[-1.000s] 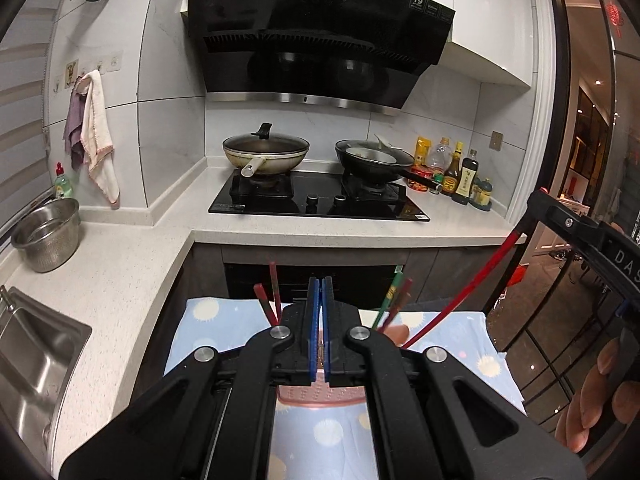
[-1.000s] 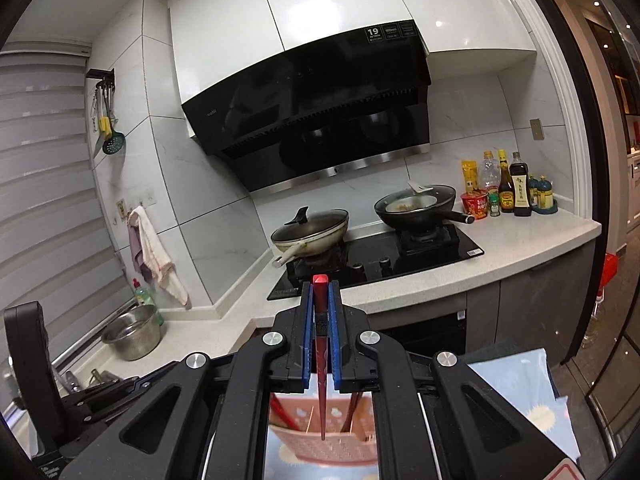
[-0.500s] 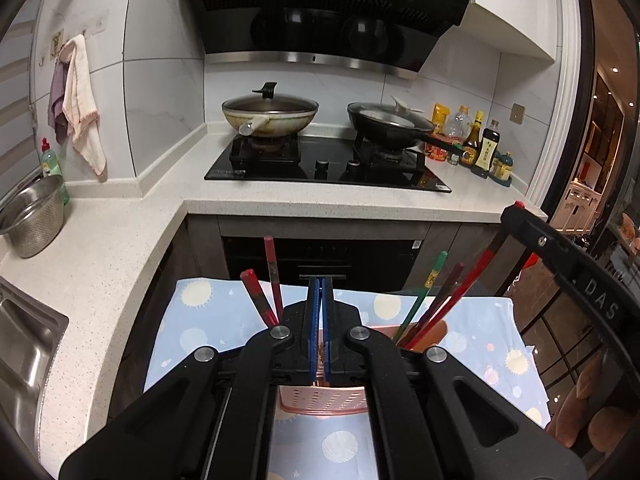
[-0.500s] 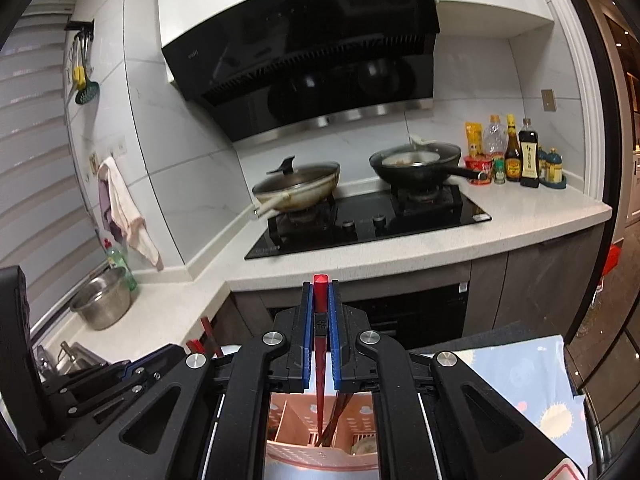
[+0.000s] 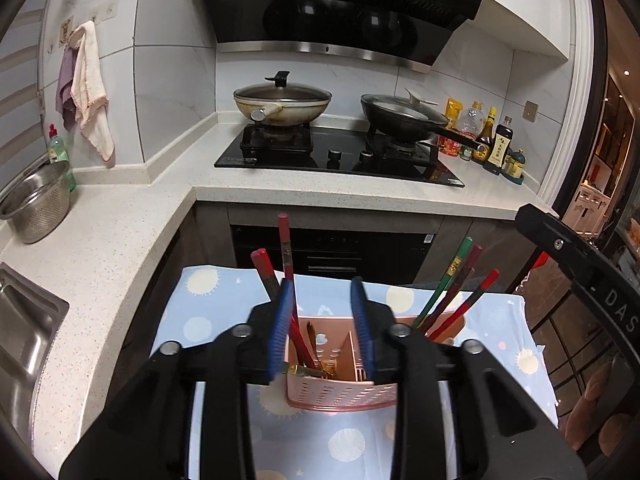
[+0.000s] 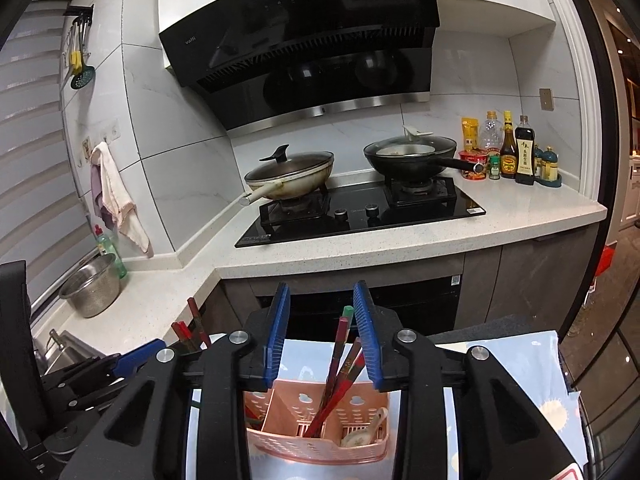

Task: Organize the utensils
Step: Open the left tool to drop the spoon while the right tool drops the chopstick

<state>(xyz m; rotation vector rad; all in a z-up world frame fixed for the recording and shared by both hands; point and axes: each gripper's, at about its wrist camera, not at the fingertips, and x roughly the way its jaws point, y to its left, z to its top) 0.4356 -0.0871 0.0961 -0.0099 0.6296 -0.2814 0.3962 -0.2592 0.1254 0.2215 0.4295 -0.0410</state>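
A pink perforated utensil holder (image 5: 344, 392) stands on a blue patterned cloth (image 5: 208, 320); it also shows in the right wrist view (image 6: 316, 444). Red chopsticks (image 5: 286, 264) stand in its left compartment. Several red and green chopsticks (image 5: 456, 292) lean out of its right compartment, also seen in the right wrist view (image 6: 340, 360). A pale spoon (image 6: 364, 434) lies in the right compartment. My left gripper (image 5: 322, 328) is open above the holder's left side. My right gripper (image 6: 322, 332) is open and empty above the right compartment.
A speckled white L-shaped counter (image 5: 120, 232) lies behind. A black hob (image 6: 360, 212) carries a lidded wok (image 6: 290, 176) and a black pan (image 6: 412, 156). Sauce bottles (image 6: 516, 152) stand at the right. A steel colander (image 5: 38, 200) and a sink (image 5: 20, 340) are at the left.
Both grippers have opened. The red chopstick held by my right gripper now stands in the holder's right compartment. Both views have tilted down toward the holder.
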